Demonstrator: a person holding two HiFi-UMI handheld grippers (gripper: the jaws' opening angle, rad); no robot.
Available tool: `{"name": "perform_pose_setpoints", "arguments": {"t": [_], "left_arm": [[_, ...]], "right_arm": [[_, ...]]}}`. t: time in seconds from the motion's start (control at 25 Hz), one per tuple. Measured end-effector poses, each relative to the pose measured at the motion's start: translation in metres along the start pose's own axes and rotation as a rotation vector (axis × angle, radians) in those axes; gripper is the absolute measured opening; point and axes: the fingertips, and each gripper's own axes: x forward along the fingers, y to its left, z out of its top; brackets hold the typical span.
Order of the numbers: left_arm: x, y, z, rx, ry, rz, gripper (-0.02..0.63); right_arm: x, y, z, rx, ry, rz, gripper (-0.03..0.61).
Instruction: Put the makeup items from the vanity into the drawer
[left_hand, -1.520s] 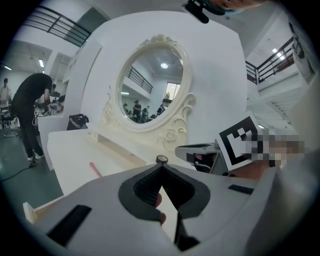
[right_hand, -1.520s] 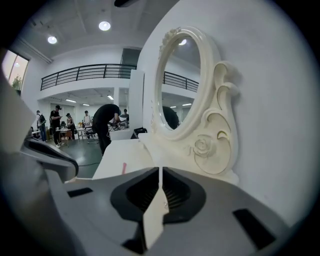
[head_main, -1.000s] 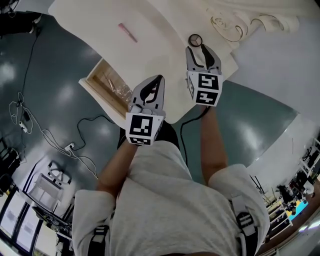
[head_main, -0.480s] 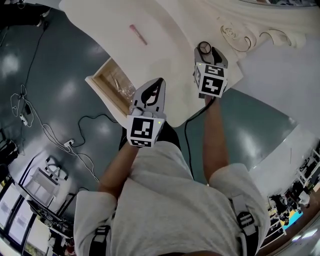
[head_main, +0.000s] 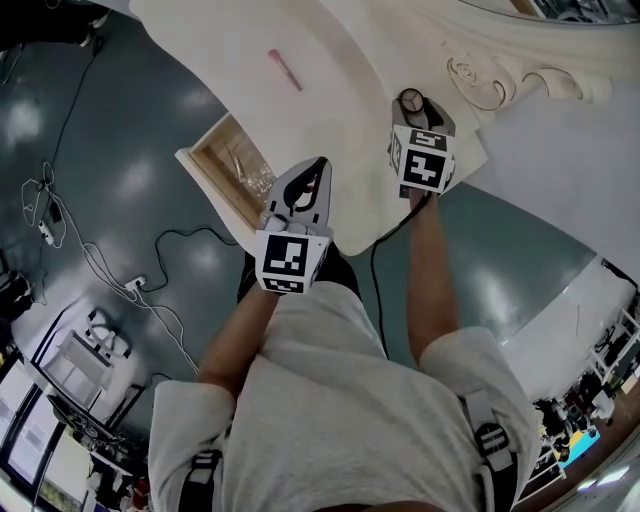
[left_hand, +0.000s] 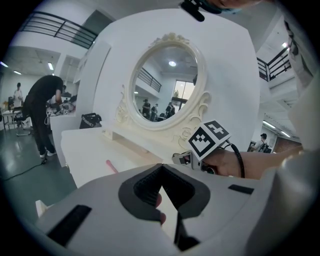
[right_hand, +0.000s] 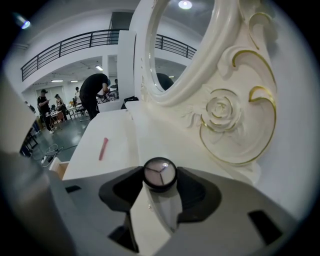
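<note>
A round black-rimmed compact (right_hand: 160, 174) lies on the white vanity top (head_main: 340, 90) near the carved mirror base. My right gripper (right_hand: 160, 181) has it between its tips. Its jaws are closing, and both pads meet the compact's sides. In the head view the compact (head_main: 411, 98) shows just past the right gripper (head_main: 412, 104). A pink stick (head_main: 285, 69) lies far left on the top. My left gripper (head_main: 320, 162) hovers shut over the vanity's front edge, beside the open drawer (head_main: 205, 165). I see nothing held in it.
The drawer holds a clear plastic item (head_main: 250, 170). An oval mirror (left_hand: 167, 82) with a carved gold-trimmed frame (right_hand: 235, 120) rises behind the top. Cables (head_main: 120, 270) trail over the dark floor. People stand at tables far back in the hall.
My right gripper has moved forward to the compact and now brackets it. The left gripper has hardly moved.
</note>
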Motion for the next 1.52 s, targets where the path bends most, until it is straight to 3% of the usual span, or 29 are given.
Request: {"name": "perform_pose_setpoints", "arguments": {"t": [0.92, 1.52], "left_arm": [[-0.048, 0.029, -0.016, -0.031, -0.031, 0.106, 0.005], [-0.086, 0.043, -0.031, -0.052, -0.048, 0.166, 0.005]], "right_arm": [[-0.047, 0.101, 0.009, -0.106, -0.145, 0.210, 0.222], [-0.073, 0.171, -0.008, -0.170, -0.167, 0.346, 0.222]]}}
